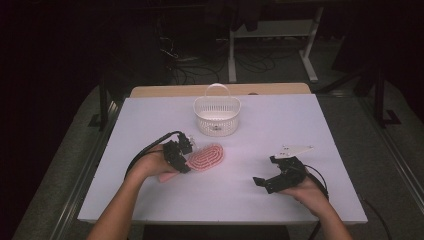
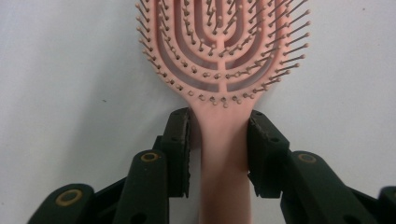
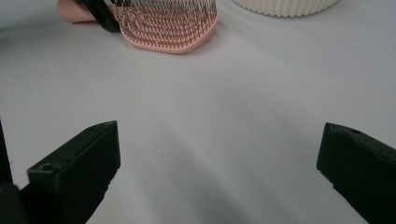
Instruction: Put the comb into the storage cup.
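Observation:
A pink hairbrush (image 1: 206,156) lies bristles-up on the white table (image 1: 300,125), left of centre, its head toward the basket. My left gripper (image 1: 182,157) straddles the handle just below the head. In the left gripper view the brush (image 2: 224,46) runs up between the jaws of the left gripper (image 2: 219,121). One pad sits against the handle and a thin gap shows at the other, so the grip is not closed. My right gripper (image 1: 265,171) rests low at the right front, jaws wide open. In its own view the right gripper (image 3: 219,144) has nothing between the jaws, and the brush (image 3: 168,28) lies far ahead.
A white slotted basket (image 1: 216,120) with a loop handle stands at the back centre of the table, just beyond the brush head; its lower wall (image 3: 285,7) shows in the right gripper view. Bare tabletop lies between the two hands and to the right.

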A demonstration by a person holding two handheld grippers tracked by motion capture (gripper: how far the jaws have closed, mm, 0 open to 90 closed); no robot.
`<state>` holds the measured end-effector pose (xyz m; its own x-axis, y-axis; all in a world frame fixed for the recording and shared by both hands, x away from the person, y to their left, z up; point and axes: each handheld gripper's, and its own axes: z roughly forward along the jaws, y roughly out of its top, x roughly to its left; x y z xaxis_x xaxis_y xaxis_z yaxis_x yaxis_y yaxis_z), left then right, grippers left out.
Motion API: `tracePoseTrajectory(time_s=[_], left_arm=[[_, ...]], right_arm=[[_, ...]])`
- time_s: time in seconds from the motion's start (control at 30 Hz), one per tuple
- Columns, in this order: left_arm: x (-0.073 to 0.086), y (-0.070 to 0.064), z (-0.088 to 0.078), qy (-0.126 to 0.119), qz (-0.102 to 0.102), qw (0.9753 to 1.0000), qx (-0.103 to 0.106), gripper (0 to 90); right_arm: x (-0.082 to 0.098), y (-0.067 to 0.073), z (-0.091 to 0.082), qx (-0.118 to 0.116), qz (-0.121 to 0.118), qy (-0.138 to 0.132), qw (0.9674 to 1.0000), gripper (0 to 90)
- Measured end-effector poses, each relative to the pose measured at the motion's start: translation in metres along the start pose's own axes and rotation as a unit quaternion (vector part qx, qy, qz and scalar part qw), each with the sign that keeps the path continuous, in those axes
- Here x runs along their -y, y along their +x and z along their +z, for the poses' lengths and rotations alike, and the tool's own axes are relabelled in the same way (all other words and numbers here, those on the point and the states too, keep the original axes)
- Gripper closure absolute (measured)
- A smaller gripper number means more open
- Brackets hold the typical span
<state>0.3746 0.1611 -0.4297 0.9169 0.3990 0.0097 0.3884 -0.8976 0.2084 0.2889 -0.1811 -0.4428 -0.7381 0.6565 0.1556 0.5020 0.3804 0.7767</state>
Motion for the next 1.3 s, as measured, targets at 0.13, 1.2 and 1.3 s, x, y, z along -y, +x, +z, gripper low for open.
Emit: tracePoseTrajectory(time_s=[0.13,1.2,1.3], left_arm=[[-0.001,0.000,0.000,0.002,0.000,1.0000,0.001,68.8],[0.008,0.003,-0.007,-0.029,-0.018,0.9992,0.021,70.8],[0.009,0.004,-0.010,-0.042,-0.023,0.9986,0.022,70.8]], right_arm=[[0.000,0.000,0.000,0.000,-0.001,0.000,1.0000,0.0],[0.000,0.000,0.000,-0.001,0.002,0.000,1.0000,0.0],[0.000,0.000,0.000,-0.001,0.003,0.000,1.0000,0.0]])
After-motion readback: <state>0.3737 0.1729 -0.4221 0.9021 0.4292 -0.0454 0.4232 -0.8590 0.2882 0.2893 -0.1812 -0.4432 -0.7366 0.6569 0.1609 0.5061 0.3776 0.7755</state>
